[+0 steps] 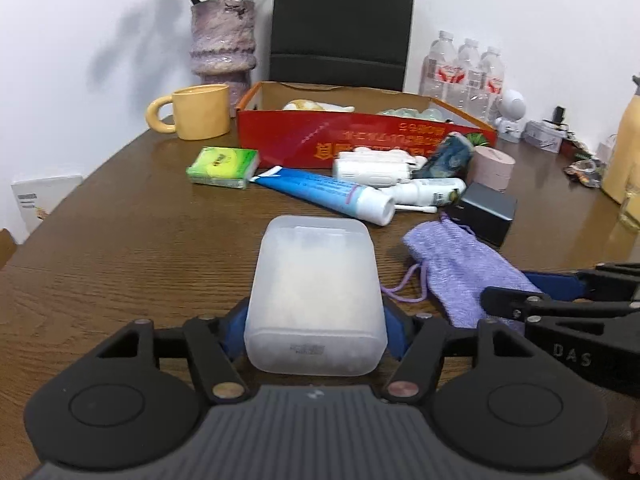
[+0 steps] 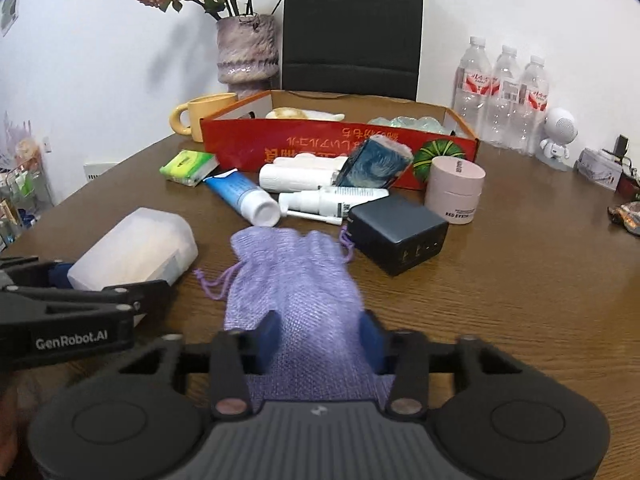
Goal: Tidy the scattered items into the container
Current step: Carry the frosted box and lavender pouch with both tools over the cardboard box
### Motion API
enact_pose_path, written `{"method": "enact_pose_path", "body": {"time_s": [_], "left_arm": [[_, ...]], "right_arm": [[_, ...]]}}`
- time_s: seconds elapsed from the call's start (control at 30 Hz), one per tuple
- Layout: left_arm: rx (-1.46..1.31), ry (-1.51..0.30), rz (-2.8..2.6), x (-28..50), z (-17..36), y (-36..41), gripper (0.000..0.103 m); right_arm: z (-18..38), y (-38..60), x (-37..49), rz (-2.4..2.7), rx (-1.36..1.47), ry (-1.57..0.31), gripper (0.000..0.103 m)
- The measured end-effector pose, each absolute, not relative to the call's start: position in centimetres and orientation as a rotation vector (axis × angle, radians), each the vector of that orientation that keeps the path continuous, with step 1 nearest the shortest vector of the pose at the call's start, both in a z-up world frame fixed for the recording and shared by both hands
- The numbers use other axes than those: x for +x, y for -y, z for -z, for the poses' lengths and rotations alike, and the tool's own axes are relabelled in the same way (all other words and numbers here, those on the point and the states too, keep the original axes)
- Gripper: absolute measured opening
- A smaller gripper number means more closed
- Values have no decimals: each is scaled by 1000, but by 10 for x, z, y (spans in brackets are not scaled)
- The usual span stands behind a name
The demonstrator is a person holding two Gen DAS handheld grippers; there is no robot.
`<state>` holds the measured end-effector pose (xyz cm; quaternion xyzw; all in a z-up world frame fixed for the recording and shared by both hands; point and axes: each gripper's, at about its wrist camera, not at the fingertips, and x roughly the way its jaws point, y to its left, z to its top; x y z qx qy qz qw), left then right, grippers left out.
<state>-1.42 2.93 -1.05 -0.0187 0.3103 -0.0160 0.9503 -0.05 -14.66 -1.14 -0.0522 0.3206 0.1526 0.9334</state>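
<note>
My left gripper clamps the frosted plastic case, right gripper pinches the purple drawstring pouch; both bound for the red box.

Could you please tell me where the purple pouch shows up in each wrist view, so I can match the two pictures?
Left wrist: the purple pouch lies right of centre, beside the frosted box, with the right gripper at its near end.
Right wrist: the pouch fills the lower centre, between the gripper's fingers.
Shared landmark: the red box at the back of the table.
</note>
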Motion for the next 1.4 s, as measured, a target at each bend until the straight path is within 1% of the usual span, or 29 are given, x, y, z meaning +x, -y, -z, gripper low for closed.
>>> {"method": "enact_pose_path", "body": {"time_s": [0.03, 0.1, 0.13, 0.3, 0.43, 0.57, 0.67, 0.77, 0.83, 0.9, 0.97, 1.1, 1.13, 1.17, 1.2, 1.23, 1.27, 1.3, 1.37, 1.4], "left_arm": [[-42, -628, 40, -15, 10, -29, 65], [-35, -621, 38, -17, 9, -27, 65], [-35, -618, 39, -18, 8, -26, 65], [-91, -587, 79, -14, -14, -38, 65], [-68, -520, 88, 14, -57, -46, 65], [-57, -477, 81, 79, -101, -55, 66], [-79, -533, 54, 136, -99, -60, 66], [-101, -591, 27, 193, -96, -65, 66], [-96, -626, 14, 226, -92, -65, 66], [-31, -667, -10, 250, -84, -58, 66], [16, -711, -31, 269, -76, -51, 66], [20, -755, -55, 280, -53, -55, 67], [19, -754, -41, 280, -51, -55, 66], [19, -752, -25, 280, -48, -55, 68], [18, -749, -23, 279, -48, -55, 76], [16, -745, -22, 278, -48, -55, 80], [1, -742, -11, 277, -49, -57, 85], [-23, -738, 10, 275, -49, -58, 89], [-53, -703, 17, 271, -52, -61, 90], [-59, -682, 9, 269, -55, -63, 89]], "right_arm": [[11, 146, -2, -318, -113, -655, 20], [9, 143, -5, -330, -125, -655, 6], [7, 144, -7, -335, -112, -654, 5], [-24, 158, -9, -382, -39, -591, 4], [-59, 170, 1, -432, -20, -524, 4], [-101, 169, 46, -415, -16, -442, 4], [-123, 172, 97, -403, 60, -423, 4], [-125, 173, 142, -391, 122, -429, 5], [-118, 173, 177, -388, 146, -471, 5], [-107, 174, 208, -382, 169, -529, 6], [-97, 173, 237, -360, 185, -573, 6], [-68, 161, 272, -366, 222, -666, 6], [-60, 158, 281, -368, 231, -690, 13], [-54, 155, 285, -378, 243, -701, 16], [-48, 152, 288, -381, 257, -716, 33], [-42, 149, 292, -372, 255, -743, 48], [-38, 146, 293, -351, 237, -762, 51], [-36, 143, 294, -330, 217, -779, 52], [-38, 142, 289, -300, 196, -758, 52], [-41, 143, 286, -293, 197, -736, 54]]}}
